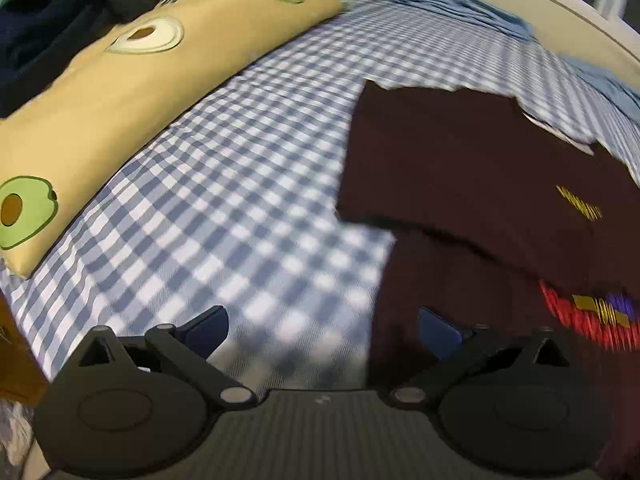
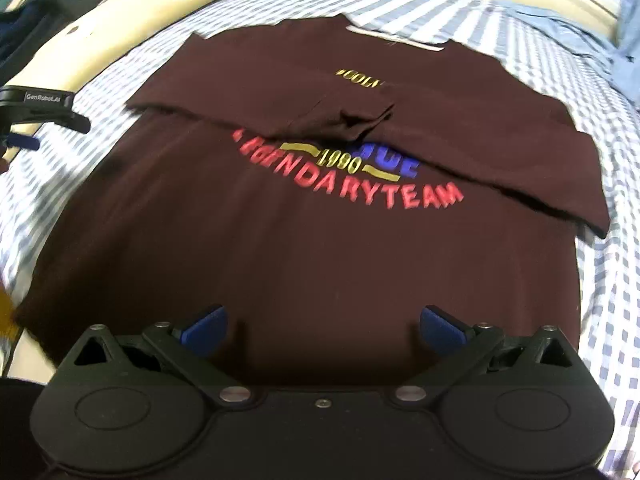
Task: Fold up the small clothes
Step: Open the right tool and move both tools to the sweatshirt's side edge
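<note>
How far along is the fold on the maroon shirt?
Done: both sleeves are folded in across the chest of the shirt, which lies flat on the checked sheet. In hand: nothing; the left gripper and the right gripper are both open and empty. Left: the shirt's lower half is not yet folded up.

Open lane: bare checked bed sheet (image 1: pixel 224 184) between avocado-print pillow (image 1: pixel 120 92) and maroon T-shirt (image 2: pixel 280 260) | left bound: pillow, topped with dark clothes (image 1: pixel 60 28) | far bound: crumpled blue fabric (image 1: pixel 460 4) | near shirt's left edge: left tool (image 2: pixel 24 120)
</note>
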`<move>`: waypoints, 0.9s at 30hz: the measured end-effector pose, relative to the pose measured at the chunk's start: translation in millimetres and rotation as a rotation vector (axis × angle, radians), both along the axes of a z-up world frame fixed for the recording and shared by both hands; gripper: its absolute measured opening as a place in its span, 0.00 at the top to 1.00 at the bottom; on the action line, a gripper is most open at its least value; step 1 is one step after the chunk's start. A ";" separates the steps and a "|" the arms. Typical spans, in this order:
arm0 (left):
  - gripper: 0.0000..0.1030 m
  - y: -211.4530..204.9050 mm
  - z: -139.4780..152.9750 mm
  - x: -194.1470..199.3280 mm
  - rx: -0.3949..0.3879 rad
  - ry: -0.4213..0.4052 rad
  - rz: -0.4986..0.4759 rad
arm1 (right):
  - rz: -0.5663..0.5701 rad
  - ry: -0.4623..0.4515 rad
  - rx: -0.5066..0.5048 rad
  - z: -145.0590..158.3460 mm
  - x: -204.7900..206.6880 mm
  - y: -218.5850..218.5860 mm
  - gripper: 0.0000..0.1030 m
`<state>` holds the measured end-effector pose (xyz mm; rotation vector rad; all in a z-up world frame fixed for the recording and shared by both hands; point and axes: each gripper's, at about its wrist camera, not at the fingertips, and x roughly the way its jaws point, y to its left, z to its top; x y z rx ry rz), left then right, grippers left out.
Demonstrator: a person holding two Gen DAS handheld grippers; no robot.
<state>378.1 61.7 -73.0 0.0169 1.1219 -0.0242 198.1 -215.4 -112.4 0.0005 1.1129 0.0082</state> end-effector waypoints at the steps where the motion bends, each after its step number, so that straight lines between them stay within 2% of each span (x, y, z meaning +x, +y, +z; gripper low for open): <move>1: 0.01 -6.2 2.0 -12.4 0.009 -0.004 -0.027 | 0.022 0.007 -0.001 -0.4 -5.2 1.0 0.01; 5: 0.01 -28.7 4.7 -61.7 0.018 0.000 -0.154 | 0.131 0.059 -0.030 -4.1 -27.2 4.1 0.01; 10: 0.01 -51.8 5.5 -120.4 0.032 -0.020 -0.275 | 0.280 0.080 -0.054 -4.7 -61.2 10.0 0.01; 16: 0.01 -68.3 5.2 -164.4 0.055 -0.026 -0.399 | 0.429 0.107 -0.136 -12.7 -95.8 27.6 0.01; 20: 0.01 -76.3 5.5 -178.8 0.072 -0.017 -0.445 | 0.460 0.118 -0.196 -21.1 -109.1 35.9 0.01; 27: 0.01 -76.9 5.0 -182.4 0.074 0.005 -0.426 | 0.467 0.137 -0.229 -36.6 -114.0 39.9 0.01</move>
